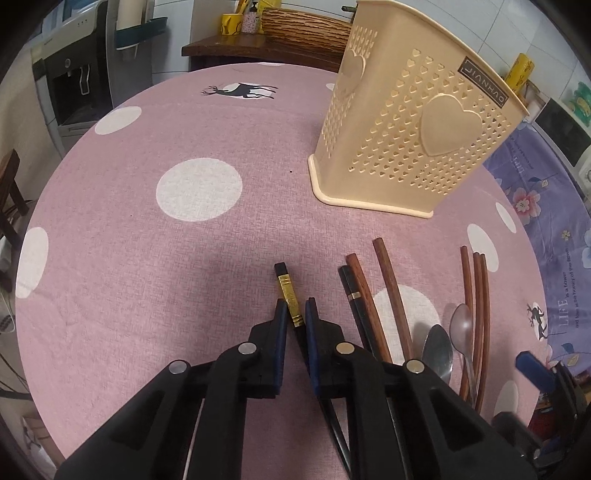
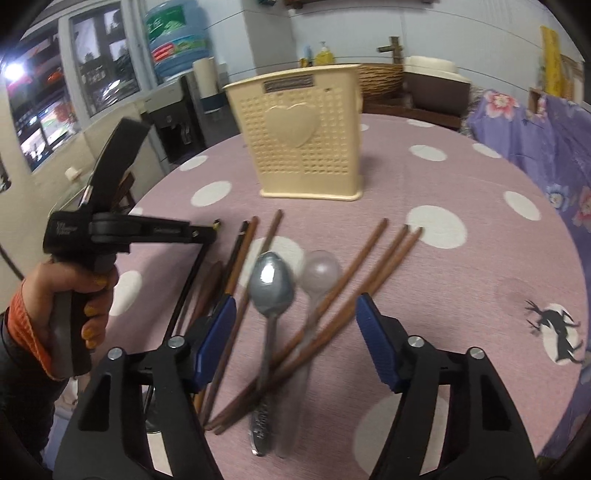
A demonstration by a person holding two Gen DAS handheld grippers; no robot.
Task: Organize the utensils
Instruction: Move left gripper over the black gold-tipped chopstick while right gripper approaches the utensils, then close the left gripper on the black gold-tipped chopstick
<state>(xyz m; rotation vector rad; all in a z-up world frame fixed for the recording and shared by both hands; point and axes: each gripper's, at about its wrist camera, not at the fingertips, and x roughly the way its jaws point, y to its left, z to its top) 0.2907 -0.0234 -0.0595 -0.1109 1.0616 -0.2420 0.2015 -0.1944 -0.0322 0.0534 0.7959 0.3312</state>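
A beige heart-pierced utensil holder (image 1: pixel 413 122) (image 2: pixel 306 144) stands upright at the table's far side. My left gripper (image 1: pixel 295 306) is lowered over a black chopstick with gold bands (image 1: pixel 288 291). The chopstick lies between its blue pads, which are nearly closed, with a thin gap showing on each side. Brown chopsticks (image 1: pixel 391 288) and two spoons (image 1: pixel 439 347) lie to its right. My right gripper (image 2: pixel 295 314) hovers open over a metal spoon (image 2: pixel 271 284), a translucent spoon (image 2: pixel 319 273) and crossed brown chopsticks (image 2: pixel 369 254), and grips none of them.
The round table wears a pink cloth with white dots (image 1: pixel 147 229). A purple flowered cloth (image 2: pixel 535 140) hangs beyond its right side. A water dispenser (image 1: pixel 74 74) stands at the far left and a wicker basket (image 1: pixel 306 22) behind the holder. A person's hand (image 2: pixel 74 295) holds the left gripper.
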